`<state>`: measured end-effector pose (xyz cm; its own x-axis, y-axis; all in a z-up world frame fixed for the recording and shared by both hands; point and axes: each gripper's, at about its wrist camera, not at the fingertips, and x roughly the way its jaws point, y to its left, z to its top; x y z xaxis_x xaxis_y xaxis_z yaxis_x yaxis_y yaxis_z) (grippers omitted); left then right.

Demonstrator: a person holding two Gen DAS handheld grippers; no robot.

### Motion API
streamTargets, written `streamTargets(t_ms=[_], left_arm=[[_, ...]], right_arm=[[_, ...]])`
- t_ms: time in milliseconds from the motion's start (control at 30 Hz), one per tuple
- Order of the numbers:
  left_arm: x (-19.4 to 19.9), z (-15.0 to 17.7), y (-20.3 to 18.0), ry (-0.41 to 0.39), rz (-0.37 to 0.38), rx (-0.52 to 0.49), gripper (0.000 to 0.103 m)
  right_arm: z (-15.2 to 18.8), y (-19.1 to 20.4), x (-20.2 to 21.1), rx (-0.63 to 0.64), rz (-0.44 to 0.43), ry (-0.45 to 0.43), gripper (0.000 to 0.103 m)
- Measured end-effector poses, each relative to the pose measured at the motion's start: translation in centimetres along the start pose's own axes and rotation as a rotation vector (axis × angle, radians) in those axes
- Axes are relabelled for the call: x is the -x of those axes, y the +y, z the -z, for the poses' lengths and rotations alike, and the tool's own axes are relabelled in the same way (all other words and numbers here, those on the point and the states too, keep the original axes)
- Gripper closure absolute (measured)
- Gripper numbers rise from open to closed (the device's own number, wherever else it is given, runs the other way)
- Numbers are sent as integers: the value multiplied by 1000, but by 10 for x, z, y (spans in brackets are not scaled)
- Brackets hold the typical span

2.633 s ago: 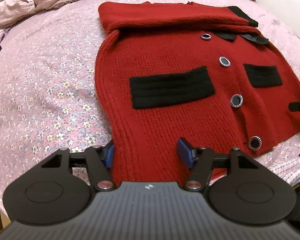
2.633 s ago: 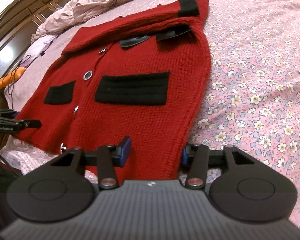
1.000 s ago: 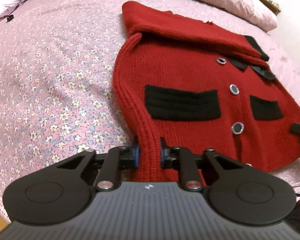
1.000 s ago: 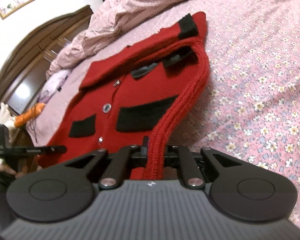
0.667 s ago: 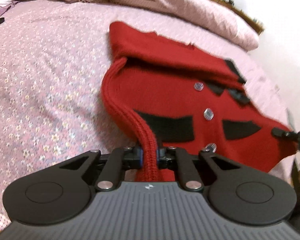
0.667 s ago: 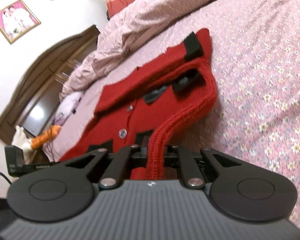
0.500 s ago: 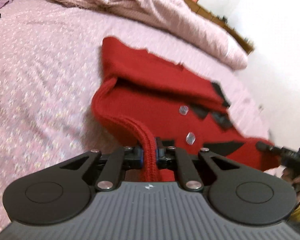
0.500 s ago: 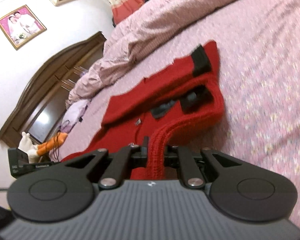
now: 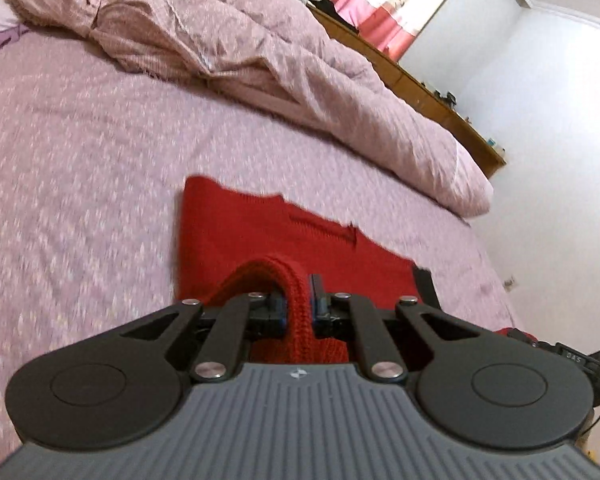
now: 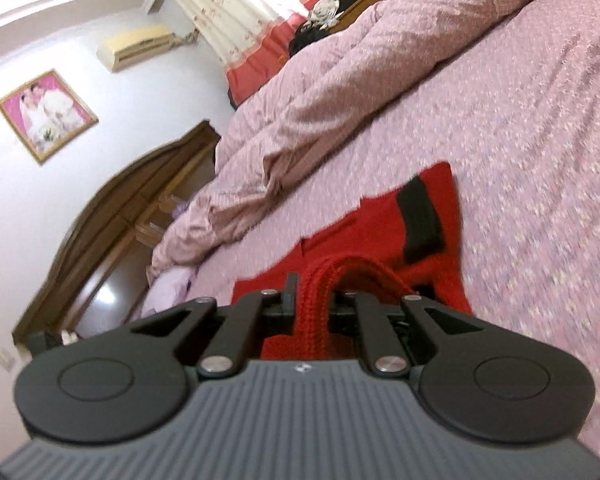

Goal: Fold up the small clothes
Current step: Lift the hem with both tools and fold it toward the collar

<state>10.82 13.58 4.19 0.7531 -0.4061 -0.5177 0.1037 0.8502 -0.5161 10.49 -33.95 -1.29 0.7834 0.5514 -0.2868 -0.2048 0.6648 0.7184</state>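
Cardigan [image 9: 300,236] hem pinched in both tools: left gripper [image 9: 298,306] and right gripper [image 10: 314,300] clamped tight on raised knit. Remaining body flat toward 12 o'clock, long axis crosswise; black cuff [image 10: 420,220] at 1 o'clock. Judged next: carry hem toward 12 o'clock.

Left gripper [image 9: 298,307]: grey housing with parallel raised ribs and a small emblem at the centre of its front edge. Two black lobed plates flank the housing, each carrying a shallow circular recess. Black link arms run forward from four silver round-head pivot screws at the housing edge; smaller screws mark the forward joints. Finger pads [image 9: 315,294] are blue.

Right gripper [image 10: 314,298]: same construction, with grey ribbed housing, centre emblem, black lobed plates bearing circular recesses, black link arms and silver pivot screws. Its fingers appear black.
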Motion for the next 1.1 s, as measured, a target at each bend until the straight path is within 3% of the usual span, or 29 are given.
streamTargets(t_ms=[267, 500, 733, 800, 933, 1000, 1033, 1100], left_arm=[[-52, -47, -1, -24, -74, -9, 92], [-114, -75, 16, -6, -190, -19, 92], [-171, -74, 34, 80, -286, -67, 92], [-175, -70, 37, 87, -298, -84, 91], [-167, -70, 36, 89, -295, -98, 90], [-160, -70, 32, 91, -298, -103, 88], [-156, -70, 29, 89, -304, -109, 87], [-146, -69, 24, 77, -323, -134, 73]], right_arm=[[-35, -10, -41, -27, 26, -38, 93], [-57, -40, -83, -77, 110, -56, 93], [-59, -67, -125, -103, 233, -8, 90], [-55, -76, -136, -112, 283, 16, 90], [-46, -81, -134, -110, 275, -6, 90], [-45, -79, -130, -102, 277, 1, 86], [-44, -77, -127, -96, 281, 5, 81], [-43, -70, -120, -76, 294, 4, 62]])
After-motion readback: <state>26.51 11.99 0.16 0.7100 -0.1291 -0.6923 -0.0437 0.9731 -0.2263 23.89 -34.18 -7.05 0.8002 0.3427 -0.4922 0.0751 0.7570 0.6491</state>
